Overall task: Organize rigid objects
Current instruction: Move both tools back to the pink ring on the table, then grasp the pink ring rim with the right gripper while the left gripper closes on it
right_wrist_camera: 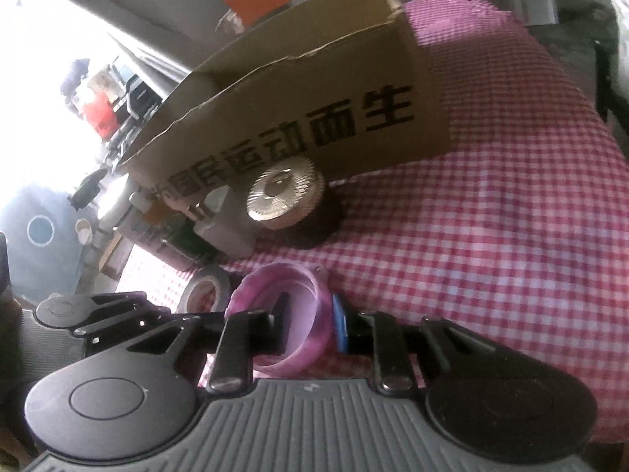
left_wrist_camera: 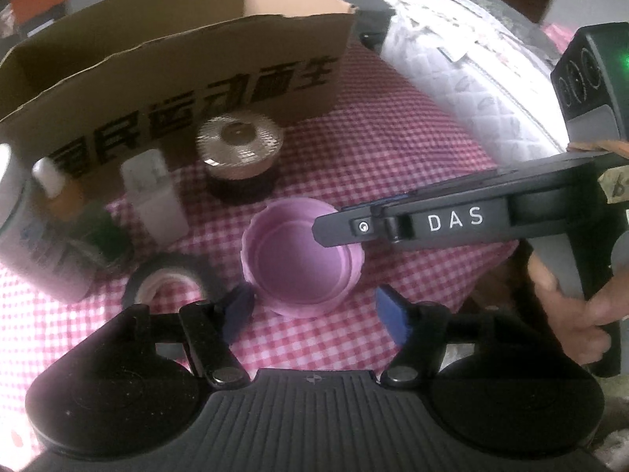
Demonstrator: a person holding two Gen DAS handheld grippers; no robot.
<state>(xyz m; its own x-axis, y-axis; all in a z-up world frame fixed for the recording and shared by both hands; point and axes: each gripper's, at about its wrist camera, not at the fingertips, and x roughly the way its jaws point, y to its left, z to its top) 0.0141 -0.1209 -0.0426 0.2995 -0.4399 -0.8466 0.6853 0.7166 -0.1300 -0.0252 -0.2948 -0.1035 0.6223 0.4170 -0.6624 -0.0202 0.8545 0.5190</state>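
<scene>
Fingers of left gripper [left_wrist_camera: 312, 312] spread wide, empty, flanking near side of pink lid [left_wrist_camera: 300, 259] without contact. Right gripper [right_wrist_camera: 310, 324] closed across lid wall [right_wrist_camera: 283, 314]: one finger inside the rim, blue pad [right_wrist_camera: 340, 328] pressed outside at 3 o'clock. Lid resting open side up on checked cloth [left_wrist_camera: 393, 157]. Black tape roll [left_wrist_camera: 167, 281] just beside it at 9 o'clock. Farther off, at 10 to 12 o'clock: white plug [left_wrist_camera: 153, 196], small bottles [left_wrist_camera: 59, 192], gold-topped jar [left_wrist_camera: 240, 157]. Beyond, cardboard box [left_wrist_camera: 177, 78] standing open; contents not visible. Judged early stage: all visible items outside box, lid gripped but not lifted.
</scene>
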